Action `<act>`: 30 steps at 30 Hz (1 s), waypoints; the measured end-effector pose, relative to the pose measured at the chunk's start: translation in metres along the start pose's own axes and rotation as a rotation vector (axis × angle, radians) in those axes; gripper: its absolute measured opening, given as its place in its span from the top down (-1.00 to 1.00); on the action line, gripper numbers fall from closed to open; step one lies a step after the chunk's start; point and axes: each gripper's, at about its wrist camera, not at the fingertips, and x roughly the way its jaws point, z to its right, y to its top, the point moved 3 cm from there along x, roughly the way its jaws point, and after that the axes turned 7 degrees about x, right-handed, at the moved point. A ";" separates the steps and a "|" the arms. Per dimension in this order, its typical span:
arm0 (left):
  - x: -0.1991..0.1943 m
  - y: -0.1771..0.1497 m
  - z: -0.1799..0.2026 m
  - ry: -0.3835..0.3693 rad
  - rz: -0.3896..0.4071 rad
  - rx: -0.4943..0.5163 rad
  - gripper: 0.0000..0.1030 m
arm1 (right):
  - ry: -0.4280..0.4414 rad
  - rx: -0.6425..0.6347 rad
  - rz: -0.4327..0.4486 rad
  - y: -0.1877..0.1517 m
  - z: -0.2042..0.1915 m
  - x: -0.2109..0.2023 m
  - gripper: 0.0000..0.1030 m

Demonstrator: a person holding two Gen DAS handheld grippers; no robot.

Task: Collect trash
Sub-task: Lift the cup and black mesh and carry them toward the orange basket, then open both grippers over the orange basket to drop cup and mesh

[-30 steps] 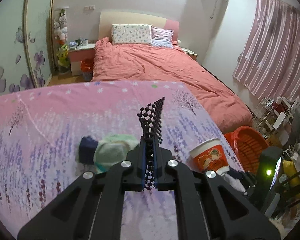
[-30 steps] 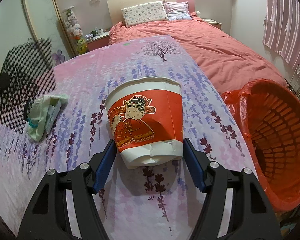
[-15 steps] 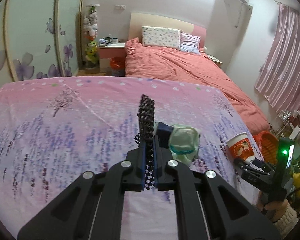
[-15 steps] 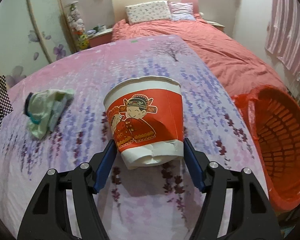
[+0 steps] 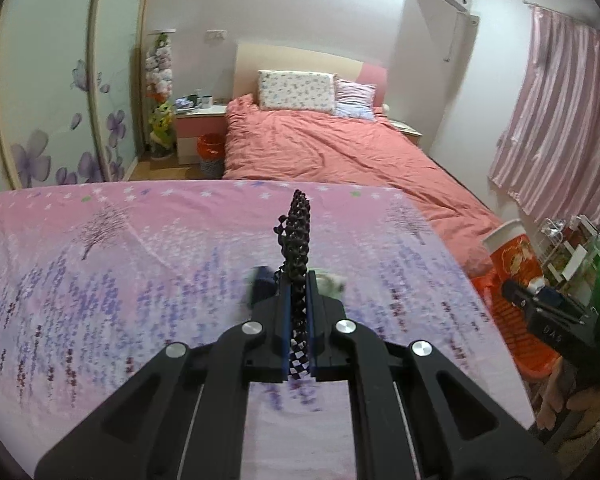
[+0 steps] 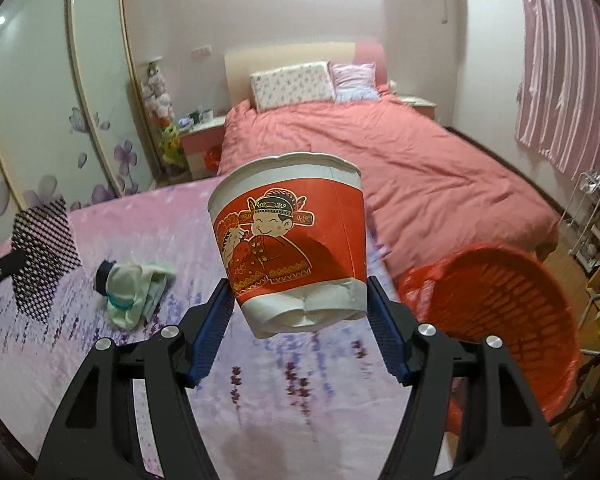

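I have lifted the paper cup (image 6: 290, 240) off the bench (image 6: 300, 380) since a second ago, my right tongs (image 6: 298, 312) clamping its base with the orange basket (image 6: 500, 312) at four o'clock, while my left tongs (image 5: 298, 308) pinch the black mesh sheet (image 5: 298, 240) upright above the crumpled wrapper (image 6: 134, 290).

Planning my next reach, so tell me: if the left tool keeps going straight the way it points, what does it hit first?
Probably the crumpled green wrapper lying on the lavender-print tablecloth, just past the left tool, which is clamped on the black mesh piece. Depth is unclear.
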 end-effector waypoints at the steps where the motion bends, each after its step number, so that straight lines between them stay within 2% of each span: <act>1: 0.000 0.001 0.006 -0.008 0.002 0.006 0.85 | -0.004 0.001 0.008 0.002 0.004 -0.002 -0.28; 10: 0.009 0.014 0.089 -0.139 0.012 0.086 0.85 | -0.061 0.044 0.048 0.004 0.048 -0.022 -0.28; 16: 0.020 0.017 0.163 -0.269 0.010 0.141 0.85 | -0.101 0.116 0.054 0.004 0.091 -0.024 -0.28; 23: 0.042 0.015 0.248 -0.414 -0.022 0.202 0.85 | -0.163 0.192 0.068 0.004 0.143 -0.022 -0.28; 30: 0.073 0.010 0.312 -0.503 -0.065 0.249 0.85 | -0.193 0.249 0.054 -0.001 0.183 -0.008 -0.28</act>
